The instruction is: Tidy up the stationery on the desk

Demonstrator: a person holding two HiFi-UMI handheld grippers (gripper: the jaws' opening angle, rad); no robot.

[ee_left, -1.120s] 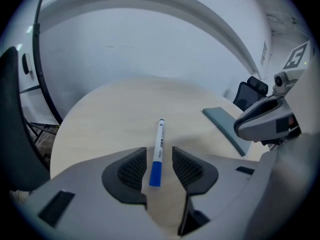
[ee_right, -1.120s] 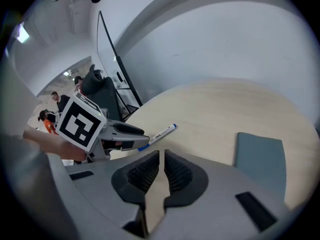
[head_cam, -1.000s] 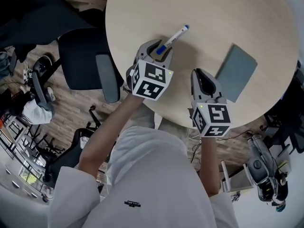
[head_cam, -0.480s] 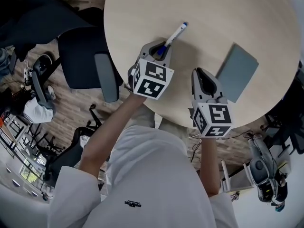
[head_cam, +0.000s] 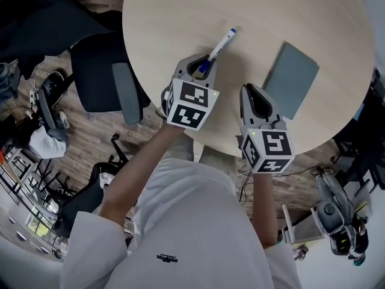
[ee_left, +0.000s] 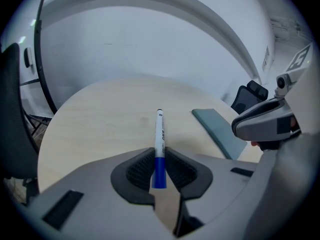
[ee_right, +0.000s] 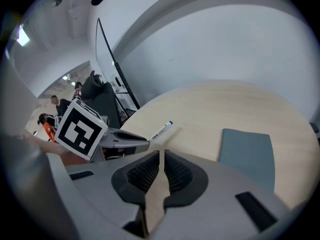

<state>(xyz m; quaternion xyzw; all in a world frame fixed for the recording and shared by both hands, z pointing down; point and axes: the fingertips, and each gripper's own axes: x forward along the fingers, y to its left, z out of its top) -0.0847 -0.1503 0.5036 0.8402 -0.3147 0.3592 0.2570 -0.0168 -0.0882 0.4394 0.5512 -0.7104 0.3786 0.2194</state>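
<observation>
In the head view, the left gripper (head_cam: pixel 203 65) reaches over the near part of the round, pale wooden desk (head_cam: pixel 174 11). It holds the blue end of a white marker (head_cam: pixel 221 44), whose barrel points away toward the middle of the desk. The right gripper (head_cam: pixel 254 94) is just beside it, close to the desk's near edge, and a grey notebook (head_cam: pixel 292 80) lies flat just beyond its tip. A dark office chair (head_cam: pixel 99 71) stands at the left of the desk. In the left gripper view, the ribbed fingers (ee_left: pixel 140 168) have just been closing. They now sit narrowly on the marker's blue cap, with the notebook off to the right. In the right gripper view, the fingers (ee_right: pixel 146 173) are pressed together with nothing between them. The notebook lies ahead on the right and the marker further off on the left.
</observation>
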